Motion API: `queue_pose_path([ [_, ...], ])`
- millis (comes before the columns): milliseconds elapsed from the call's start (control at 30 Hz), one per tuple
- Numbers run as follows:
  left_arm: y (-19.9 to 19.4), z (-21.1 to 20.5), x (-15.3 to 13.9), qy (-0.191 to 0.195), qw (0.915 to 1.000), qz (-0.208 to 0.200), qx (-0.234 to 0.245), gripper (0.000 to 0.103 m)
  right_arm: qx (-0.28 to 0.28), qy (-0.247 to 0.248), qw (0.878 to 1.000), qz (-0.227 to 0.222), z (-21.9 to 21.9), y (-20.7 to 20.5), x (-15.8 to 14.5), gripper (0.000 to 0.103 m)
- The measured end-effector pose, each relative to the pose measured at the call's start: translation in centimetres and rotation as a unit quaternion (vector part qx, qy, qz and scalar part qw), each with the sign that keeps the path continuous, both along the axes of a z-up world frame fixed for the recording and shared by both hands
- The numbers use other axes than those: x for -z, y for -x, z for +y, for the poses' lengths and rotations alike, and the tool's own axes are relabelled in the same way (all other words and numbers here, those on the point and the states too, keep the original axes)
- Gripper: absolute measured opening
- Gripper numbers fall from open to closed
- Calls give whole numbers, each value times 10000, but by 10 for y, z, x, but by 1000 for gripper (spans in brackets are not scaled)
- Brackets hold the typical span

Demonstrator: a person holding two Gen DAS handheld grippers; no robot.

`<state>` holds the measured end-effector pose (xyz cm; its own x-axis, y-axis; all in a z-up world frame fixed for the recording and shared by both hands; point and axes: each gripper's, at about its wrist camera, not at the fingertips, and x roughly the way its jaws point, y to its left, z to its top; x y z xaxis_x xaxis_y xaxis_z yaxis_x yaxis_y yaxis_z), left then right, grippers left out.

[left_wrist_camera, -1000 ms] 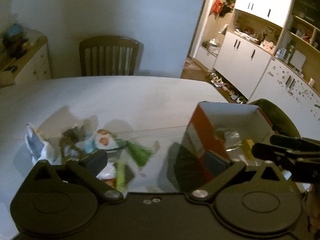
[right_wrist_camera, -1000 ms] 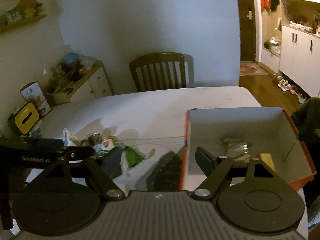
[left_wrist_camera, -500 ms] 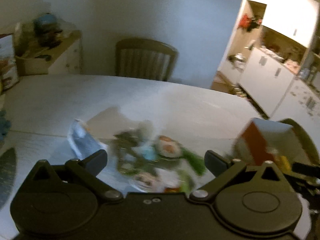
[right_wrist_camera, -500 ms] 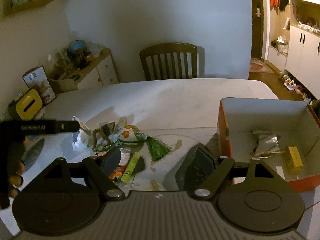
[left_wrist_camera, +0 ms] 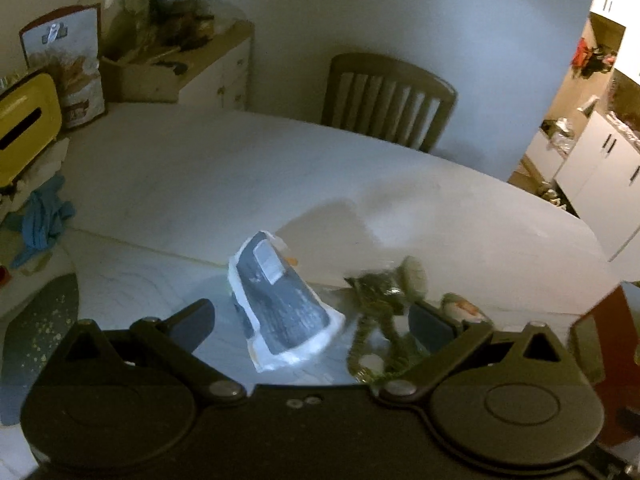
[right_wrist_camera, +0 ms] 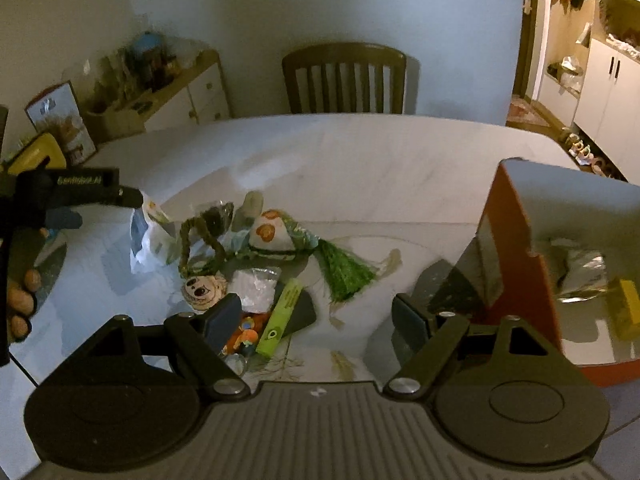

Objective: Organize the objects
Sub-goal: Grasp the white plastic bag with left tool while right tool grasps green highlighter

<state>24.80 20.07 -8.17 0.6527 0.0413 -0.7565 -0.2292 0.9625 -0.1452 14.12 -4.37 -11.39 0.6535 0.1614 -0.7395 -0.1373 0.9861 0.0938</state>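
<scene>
L gripper [left_wrist_camera: 310,316] over white pouch [left_wrist_camera: 280,304]

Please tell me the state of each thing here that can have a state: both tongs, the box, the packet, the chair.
Left tongs: open, empty, the grey-and-white packet between the fingers, not gripped.
Right tongs: open, empty, above the pile.
Orange box: open, no lid on, a foil packet and a yellow block inside.
Grey-and-white packet: propped up, tilted, on the table.
Chair: pushed to the table, unoccupied.
</scene>
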Motion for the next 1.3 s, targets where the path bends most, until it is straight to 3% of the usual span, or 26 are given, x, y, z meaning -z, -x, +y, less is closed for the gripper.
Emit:
queue_pose_path([
  [367, -45, 26, 30, -134, 9979, 487, -406, 103, -3, 184, 9990, 401, 15, -28, 36, 82],
  [767, -63, 31, 56, -273, 9946, 872, -490, 103, 61, 293, 9967, 754, 23, -52, 65, 81],
  [1300, -61, 37, 76, -224, 9922, 1088, -569, 103, 104, 272, 9950, 957, 30, -62, 77, 63],
])
